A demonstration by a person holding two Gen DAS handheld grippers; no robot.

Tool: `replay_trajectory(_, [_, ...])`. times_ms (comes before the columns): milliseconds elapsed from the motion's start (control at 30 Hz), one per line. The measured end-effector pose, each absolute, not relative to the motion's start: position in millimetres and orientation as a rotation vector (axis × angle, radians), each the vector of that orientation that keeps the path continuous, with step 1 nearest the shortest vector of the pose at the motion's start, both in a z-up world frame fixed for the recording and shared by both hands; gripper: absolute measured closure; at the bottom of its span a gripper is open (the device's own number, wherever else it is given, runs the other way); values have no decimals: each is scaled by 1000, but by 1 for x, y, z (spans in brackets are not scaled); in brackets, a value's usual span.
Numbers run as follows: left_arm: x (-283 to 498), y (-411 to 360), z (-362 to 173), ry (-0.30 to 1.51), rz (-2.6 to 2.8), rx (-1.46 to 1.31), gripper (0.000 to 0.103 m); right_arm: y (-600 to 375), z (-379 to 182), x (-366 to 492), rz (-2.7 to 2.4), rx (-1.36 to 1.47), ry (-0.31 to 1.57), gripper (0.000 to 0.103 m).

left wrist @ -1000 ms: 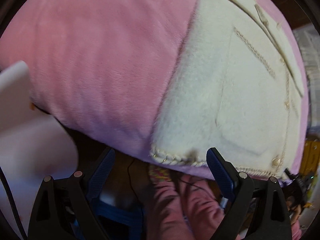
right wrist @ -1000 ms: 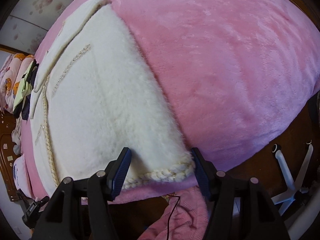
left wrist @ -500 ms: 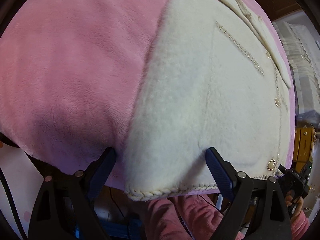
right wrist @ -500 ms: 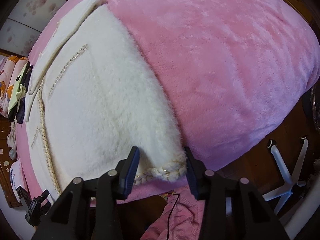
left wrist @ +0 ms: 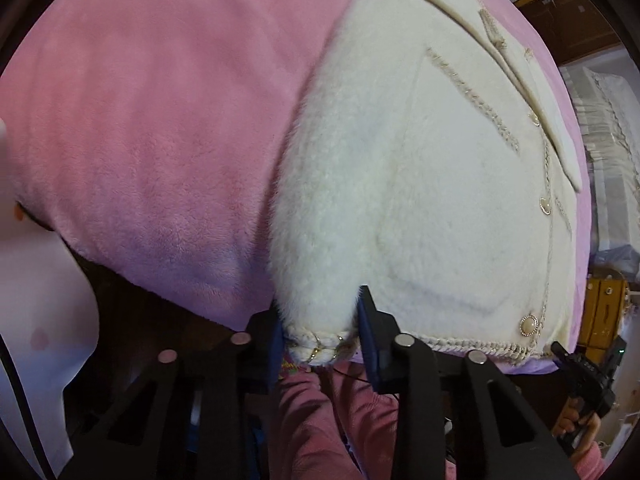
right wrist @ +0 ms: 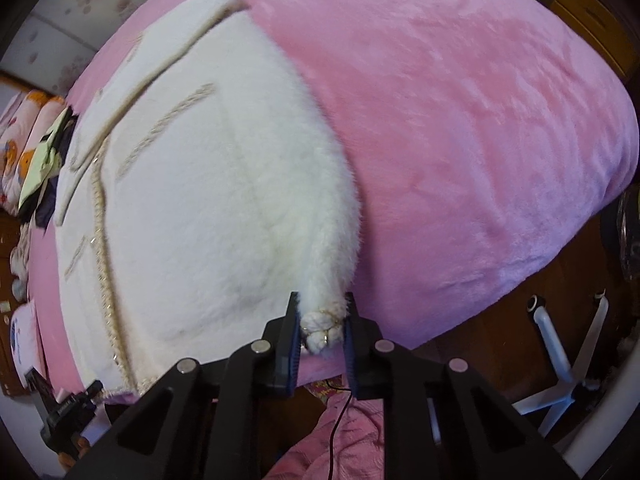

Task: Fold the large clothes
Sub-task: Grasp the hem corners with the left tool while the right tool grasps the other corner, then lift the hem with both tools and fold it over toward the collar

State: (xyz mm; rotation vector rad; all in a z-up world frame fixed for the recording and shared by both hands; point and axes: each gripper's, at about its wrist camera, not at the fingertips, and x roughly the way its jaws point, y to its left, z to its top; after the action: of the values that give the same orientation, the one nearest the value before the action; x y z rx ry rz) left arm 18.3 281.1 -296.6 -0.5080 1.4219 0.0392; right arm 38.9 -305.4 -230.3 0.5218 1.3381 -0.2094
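Observation:
A fluffy cream jacket [left wrist: 420,200] with braided trim and gold buttons lies flat on a pink blanket [left wrist: 160,120]. My left gripper [left wrist: 320,328] is shut on the jacket's bottom-left hem corner at the near edge of the blanket. In the right wrist view the same jacket [right wrist: 192,208] spreads to the left, and my right gripper [right wrist: 322,328] is shut on its bottom-right hem corner, bunching the braided trim between the pads. The other gripper [right wrist: 68,412] shows at the lower left of that view.
The pink blanket [right wrist: 460,120] covers a bed that drops off to a dark wooden floor [right wrist: 500,320]. A white chair base [right wrist: 560,360] stands on the floor at right. Folded clothes [right wrist: 32,152] lie at far left. The person's pink sleeve [left wrist: 320,420] is below the grippers.
Both grippers have closed from wide open onto the jacket's hem corners. The left gripper shifted right to reach its corner; the fabric now bunches between each pair of fingers.

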Motion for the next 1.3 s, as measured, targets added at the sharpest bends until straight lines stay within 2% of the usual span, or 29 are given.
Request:
replay_trajectory(133, [24,260,-276,1416,43,-445,78,-287,-214,50,-131,481,1330,87])
replay_trajectory(533, [63,245,-181,1184,-63,-676,82,-254,-164,92,-15,660,1228,88])
replay_trajectory(933, [159,249,-88,956,-68,-789,84,-298,-79,167,101,848,957,89])
replay_trajectory(1300, [241,263,-42,807,72,-826,85,-349,-61,257,118,989,832,89])
